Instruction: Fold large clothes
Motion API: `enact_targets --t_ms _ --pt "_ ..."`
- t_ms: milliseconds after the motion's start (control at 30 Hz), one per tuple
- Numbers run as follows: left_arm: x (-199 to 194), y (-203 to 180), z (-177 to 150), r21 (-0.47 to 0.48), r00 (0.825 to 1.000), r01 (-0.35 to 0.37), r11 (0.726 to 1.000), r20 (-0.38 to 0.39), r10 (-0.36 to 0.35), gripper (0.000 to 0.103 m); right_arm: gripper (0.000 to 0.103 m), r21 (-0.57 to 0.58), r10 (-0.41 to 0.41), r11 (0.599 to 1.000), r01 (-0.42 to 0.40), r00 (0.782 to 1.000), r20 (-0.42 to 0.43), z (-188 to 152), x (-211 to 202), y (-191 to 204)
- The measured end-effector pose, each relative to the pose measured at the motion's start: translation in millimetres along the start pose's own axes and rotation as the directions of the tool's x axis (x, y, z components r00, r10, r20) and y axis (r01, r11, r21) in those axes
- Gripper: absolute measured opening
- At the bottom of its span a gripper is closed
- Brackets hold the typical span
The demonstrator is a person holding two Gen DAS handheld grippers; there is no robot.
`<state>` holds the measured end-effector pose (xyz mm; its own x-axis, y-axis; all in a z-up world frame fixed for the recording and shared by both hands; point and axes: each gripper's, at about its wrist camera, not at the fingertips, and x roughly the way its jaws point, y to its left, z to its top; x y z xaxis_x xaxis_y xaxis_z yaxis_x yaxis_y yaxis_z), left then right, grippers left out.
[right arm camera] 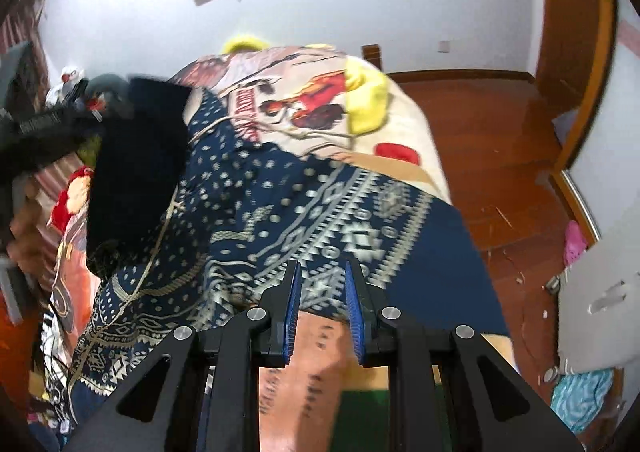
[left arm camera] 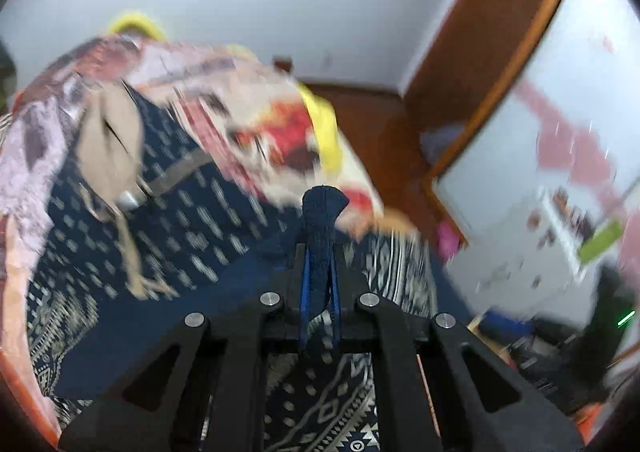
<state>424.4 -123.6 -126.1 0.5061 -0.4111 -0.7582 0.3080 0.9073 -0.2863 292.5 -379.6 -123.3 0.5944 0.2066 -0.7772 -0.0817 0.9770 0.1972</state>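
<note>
Right now the left claw (left arm camera: pixel 320 248) is clamped on a bunched fold of the navy, white-patterned woven garment (left arm camera: pixel 168 236), a tuft of dark cloth standing up just past its blue-padded tips, and the rest of the fabric trails away beneath and to the left of it over the bed. The right claw (right arm camera: pixel 322 288) holds nothing: its jaws stand narrowly parted, with the garment's hem just ahead of the tips and bare peach-coloured bedding beneath them. In the right wrist view a dark flap of the cloth hangs raised far off to the left of that claw, which I take to be the lifted part. Doing this fold well probably means carrying the pinched edge across in one smooth arc and keeping it taut, so the beige drawstring cord (left arm camera: pixel 132 252) lying left of the left claw isn't dragged into the crease. Beyond the garment lies the cartoon-printed cream bedspread (right arm camera: pixel 400 112), then a yellow plush cushion (right arm camera: pixel 366 104) farther off.
</note>
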Motion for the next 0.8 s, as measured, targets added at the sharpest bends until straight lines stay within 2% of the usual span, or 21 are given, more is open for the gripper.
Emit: enact_targets --t_ms 67,133,200,267,300,333,400,500,600,700,767,800 --pt "35.2 -6.4 -23.0 0.031 0.992 -0.023 0.999 -0.123 0.026 0.008 0.019 0.024 -0.003 1.000 0.003 1.000 -0.002 -5.3 -5.8 -9.7" --pt "56.6 -8.2 -43.6 0.047 0.974 -0.027 0.998 -0.225 0.037 0.008 0.019 0.051 -0.003 0.999 0.003 1.000 -0.012 -11.7 -8.3 -21.0" --pt "62.9 -7.9 -53.6 0.062 0.959 -0.027 0.998 -0.282 0.043 0.012 0.019 0.080 -0.002 0.997 0.004 1.000 -0.028 -18.1 -7.4 -29.7" --pt "54.7 -8.7 -54.4 0.083 0.959 -0.027 0.996 -0.280 0.049 0.019 0.019 0.128 0.009 0.992 -0.002 0.999 -0.051 -27.3 -3.9 -39.4" --pt "48.6 -8.7 -53.0 0.092 0.961 -0.030 0.995 -0.271 0.054 0.034 0.019 0.149 0.016 0.989 -0.007 0.998 -0.063 -31.1 -1.8 -42.5" --pt "41.5 -8.3 -51.4 0.101 0.964 -0.030 0.994 -0.259 0.056 0.054 0.019 0.178 0.029 0.984 -0.014 0.996 -0.080 -35.7 1.7 -46.5" --pt "18.3 -4.7 -44.5 0.110 0.980 -0.024 0.994 -0.194 0.045 0.065 0.019 0.212 0.041 0.977 -0.020 0.994 -0.098 -41.0 7.1 -51.5" --pt "-10.5 4.0 -36.4 0.128 0.991 -0.041 0.991 -0.119 0.057 0.069 0.019 0.263 0.061 0.964 -0.032 0.993 -0.102 -47.5 11.7 -56.7" --pt "-21.4 14.8 -30.2 0.154 0.992 -0.097 0.983 -0.062 0.107 0.078 0.019 0.334 0.104 0.940 -0.065 0.990 -0.098 -49.8 14.3 -65.0" --pt "-10.8 33.7 -32.2 0.158 0.980 -0.177 0.971 -0.058 0.188 0.081 0.019 0.467 0.175 0.876 -0.120 0.982 -0.076 -51.3 18.1 -83.8" --pt "11.3 47.0 -39.1 0.132 0.968 -0.202 0.970 -0.121 0.218 0.081 0.030 0.551 0.229 0.818 -0.162 0.972 -0.054 -53.9 21.4 -97.1" --pt "20.7 52.8 -43.3 0.121 0.964 -0.197 0.973 -0.155 0.214 0.081 0.054 0.591 0.244 0.788 -0.171 0.969 -0.045 -55.8 23.2 -103.8"
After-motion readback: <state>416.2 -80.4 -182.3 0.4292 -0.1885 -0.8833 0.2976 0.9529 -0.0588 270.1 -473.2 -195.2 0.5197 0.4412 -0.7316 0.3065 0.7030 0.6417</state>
